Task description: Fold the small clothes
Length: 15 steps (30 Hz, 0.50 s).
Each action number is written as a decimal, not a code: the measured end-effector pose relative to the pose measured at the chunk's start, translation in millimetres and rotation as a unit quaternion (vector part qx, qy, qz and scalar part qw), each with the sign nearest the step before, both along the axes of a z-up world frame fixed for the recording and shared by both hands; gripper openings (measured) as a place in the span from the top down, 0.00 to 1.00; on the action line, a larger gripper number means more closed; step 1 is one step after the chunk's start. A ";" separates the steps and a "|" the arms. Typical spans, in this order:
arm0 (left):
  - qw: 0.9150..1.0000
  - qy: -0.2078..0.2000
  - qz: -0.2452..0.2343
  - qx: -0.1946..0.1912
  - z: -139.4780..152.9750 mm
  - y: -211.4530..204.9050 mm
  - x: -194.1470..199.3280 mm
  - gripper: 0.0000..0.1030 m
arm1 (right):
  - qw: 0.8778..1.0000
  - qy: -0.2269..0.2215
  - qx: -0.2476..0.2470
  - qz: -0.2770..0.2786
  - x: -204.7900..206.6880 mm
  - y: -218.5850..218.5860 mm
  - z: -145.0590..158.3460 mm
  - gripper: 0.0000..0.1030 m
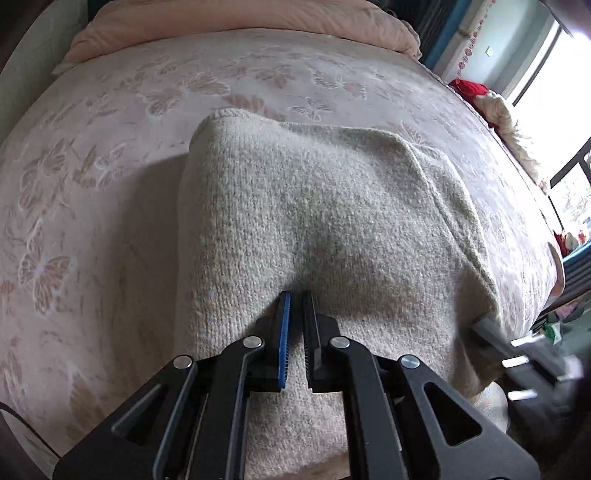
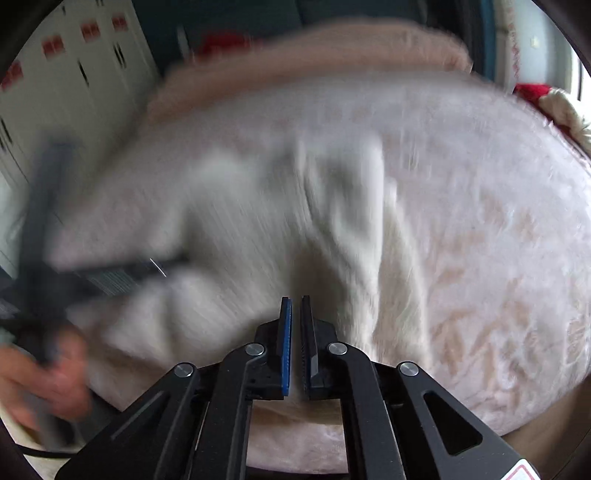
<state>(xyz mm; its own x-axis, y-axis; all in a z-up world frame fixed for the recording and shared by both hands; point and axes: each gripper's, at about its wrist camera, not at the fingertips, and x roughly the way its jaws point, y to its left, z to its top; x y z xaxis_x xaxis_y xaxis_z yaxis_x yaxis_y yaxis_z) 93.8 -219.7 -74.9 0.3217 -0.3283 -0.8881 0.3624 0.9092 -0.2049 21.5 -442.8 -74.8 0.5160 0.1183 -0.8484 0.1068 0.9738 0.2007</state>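
Observation:
A cream knitted sweater lies folded on the bed. In the left wrist view my left gripper hovers over its near part, jaws nearly closed with a thin gap and nothing between them. The right gripper shows blurred at the right edge of that view. The right wrist view is motion-blurred: the sweater lies ahead, and my right gripper is above its near edge, jaws nearly closed and empty. The left gripper and the hand holding it appear at the left.
The bed has a pink butterfly-patterned cover. A pink duvet lies along the far edge. Red and cream items lie at the far right by a window. White cabinets stand to the left.

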 end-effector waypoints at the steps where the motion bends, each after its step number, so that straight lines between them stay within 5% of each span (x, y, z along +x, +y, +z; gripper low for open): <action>1: 1.000 0.004 0.000 -0.004 1.1 -0.4 1.2 0.94 | 1.000 0.008 0.009 0.001 1.0 -0.2 -11.9 1.00; 4: 0.999 0.000 0.000 -0.039 22.9 7.4 -2.8 0.93 | 1.000 -0.013 0.013 -0.004 -8.0 -4.3 11.3 0.93; 6: 0.997 -0.007 0.009 -0.071 39.0 24.9 -9.3 0.78 | 0.999 -0.040 0.013 -0.020 -17.8 -8.5 30.7 0.79; 8: 0.995 -0.020 0.044 -0.093 48.3 47.2 -11.9 0.20 | 0.997 -0.059 0.018 -0.038 -28.3 -18.2 42.4 0.36; 11: 0.987 -0.012 0.079 -0.141 44.9 71.4 -1.7 0.11 | 0.996 -0.060 0.021 -0.067 -29.2 -39.2 39.0 0.25; 15: 0.975 0.083 0.105 -0.175 -0.3 69.1 29.3 0.11 | 0.990 -0.021 0.104 -0.092 -7.5 -64.2 8.8 0.25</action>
